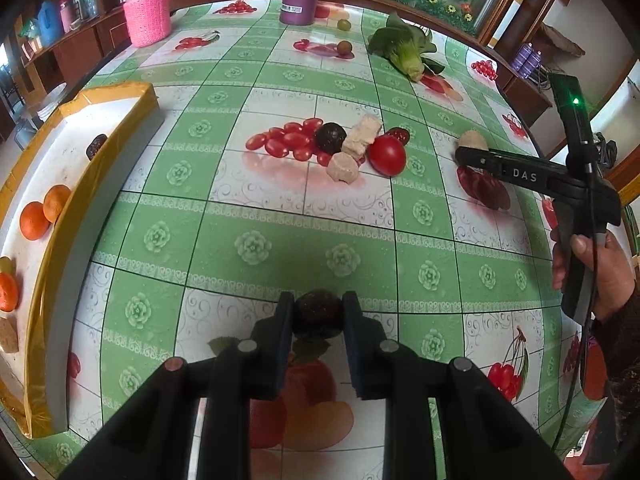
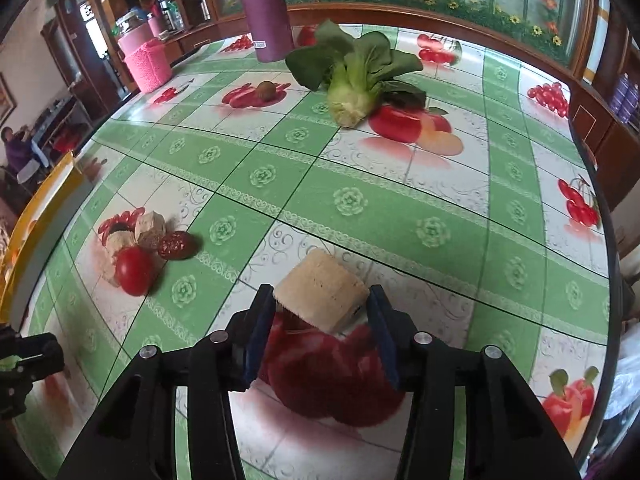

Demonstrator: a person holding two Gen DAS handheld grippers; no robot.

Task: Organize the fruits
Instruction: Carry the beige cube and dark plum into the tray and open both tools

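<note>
Between the fingers of your left gripper (image 1: pixel 319 316) sits a dark round fruit (image 1: pixel 319 314), and both pads are clamped against its sides, holding it above the green and white tablecloth (image 1: pixel 280 240). Off to its left lies the yellow-rimmed tray (image 1: pixel 108 148), which already carries two oranges (image 1: pixel 44 210) side by side, another orange (image 1: pixel 8 292) nearer the lower edge, a dark date (image 1: pixel 96 146) toward the far end and a tan piece (image 1: pixel 9 334) at the near end. Straight ahead on the cloth, well apart from the tray, is a small heap: a red tomato (image 1: pixel 387 155), a dark plum (image 1: pixel 330 137), two pale beige blocks (image 1: pixel 356 148) and a red date (image 1: pixel 399 135) touching one another. Your right gripper (image 2: pixel 320 312) has a beige cylinder-shaped block (image 2: pixel 322 290) between its fingers; the jaws stand a little apart, and the right pad seems to have a sliver of gap to the block, while on the left you cannot tell whether the pad touches. That block rests on the cloth over a printed red fruit. Farther back lie a leafy green bok choy (image 2: pixel 352 80), a small brown fruit (image 2: pixel 265 90), a purple bottle (image 2: pixel 266 8) and a pink knitted holder (image 2: pixel 148 66). Your right hand (image 1: pixel 600 268) shows at the edge of the left view, gripping the handle.
</note>
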